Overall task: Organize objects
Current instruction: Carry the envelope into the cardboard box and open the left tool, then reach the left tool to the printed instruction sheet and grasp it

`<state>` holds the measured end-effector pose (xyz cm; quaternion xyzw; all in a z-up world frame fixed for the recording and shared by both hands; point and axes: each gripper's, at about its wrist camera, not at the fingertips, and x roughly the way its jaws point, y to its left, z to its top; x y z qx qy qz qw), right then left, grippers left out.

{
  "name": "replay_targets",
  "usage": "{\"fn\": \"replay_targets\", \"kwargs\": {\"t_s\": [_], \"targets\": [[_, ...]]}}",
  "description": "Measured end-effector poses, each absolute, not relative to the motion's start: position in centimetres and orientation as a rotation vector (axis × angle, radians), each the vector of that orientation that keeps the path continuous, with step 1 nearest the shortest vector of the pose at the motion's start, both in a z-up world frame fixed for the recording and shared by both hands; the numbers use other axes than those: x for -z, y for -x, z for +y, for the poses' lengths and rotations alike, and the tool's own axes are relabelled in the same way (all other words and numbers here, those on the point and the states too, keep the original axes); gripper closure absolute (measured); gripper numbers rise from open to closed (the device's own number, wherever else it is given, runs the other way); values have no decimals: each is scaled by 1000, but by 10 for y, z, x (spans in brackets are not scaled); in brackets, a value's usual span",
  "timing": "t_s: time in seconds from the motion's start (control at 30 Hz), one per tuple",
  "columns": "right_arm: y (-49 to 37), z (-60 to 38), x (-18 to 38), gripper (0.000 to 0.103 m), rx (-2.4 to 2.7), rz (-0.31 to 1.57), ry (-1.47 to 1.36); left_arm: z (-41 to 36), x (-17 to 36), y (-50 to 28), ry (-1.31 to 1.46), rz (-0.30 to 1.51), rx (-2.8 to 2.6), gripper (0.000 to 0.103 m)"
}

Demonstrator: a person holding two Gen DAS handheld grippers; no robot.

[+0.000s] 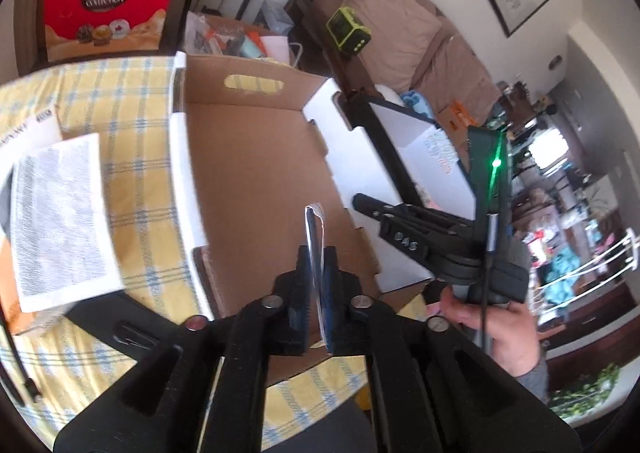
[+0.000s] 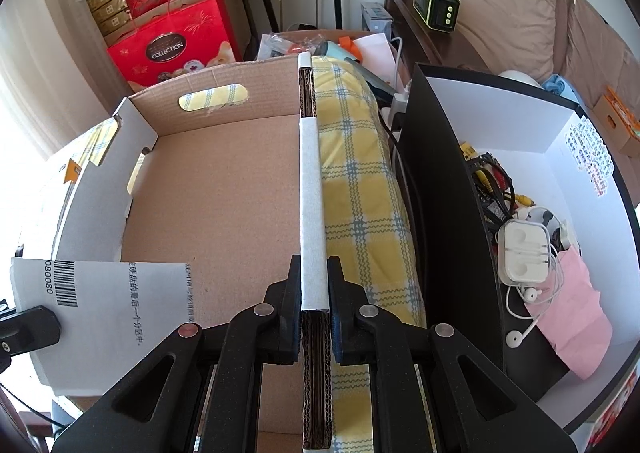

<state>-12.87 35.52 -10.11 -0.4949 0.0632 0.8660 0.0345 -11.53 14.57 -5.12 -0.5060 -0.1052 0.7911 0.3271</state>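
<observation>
An open cardboard box with white outer faces sits on the yellow checked cloth, its brown floor bare. My left gripper hangs over the box's near end with a folded white paper standing edge-on between its pads, which touch it on both sides. In the right wrist view the same paper, printed with a barcode and text, juts over the box's near left corner from one left finger. My right gripper is shut on the box's white-topped right wall. It also shows in the left wrist view.
To the right stands a black-sided box holding cables, white earphones and pink paper. A printed sheet lies on the cloth left of the cardboard box. Red gift boxes are stacked behind, beside a sofa and a green device.
</observation>
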Motion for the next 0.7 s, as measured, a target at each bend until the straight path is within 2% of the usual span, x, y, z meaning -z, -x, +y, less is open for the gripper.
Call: {"fn": "replay_targets", "kwargs": {"t_s": [0.03, 0.1, 0.17, 0.3, 0.7], "targets": [[129, 355, 101, 93, -2663, 194, 1521, 144, 48, 113, 1313, -258, -2100, 77], [129, 355, 101, 93, -2663, 194, 1521, 138, 42, 110, 1287, -246, -2126, 47], [129, 355, 102, 93, -2664, 198, 1522, 133, 35, 108, 1267, -229, -2138, 39], [129, 355, 103, 93, -2663, 199, 1525, 124, 21, 107, 1235, -186, -2189, 35], [128, 355, 104, 93, -2663, 199, 1531, 43, 12, 135, 1281, -298, -2352, 23]]}}
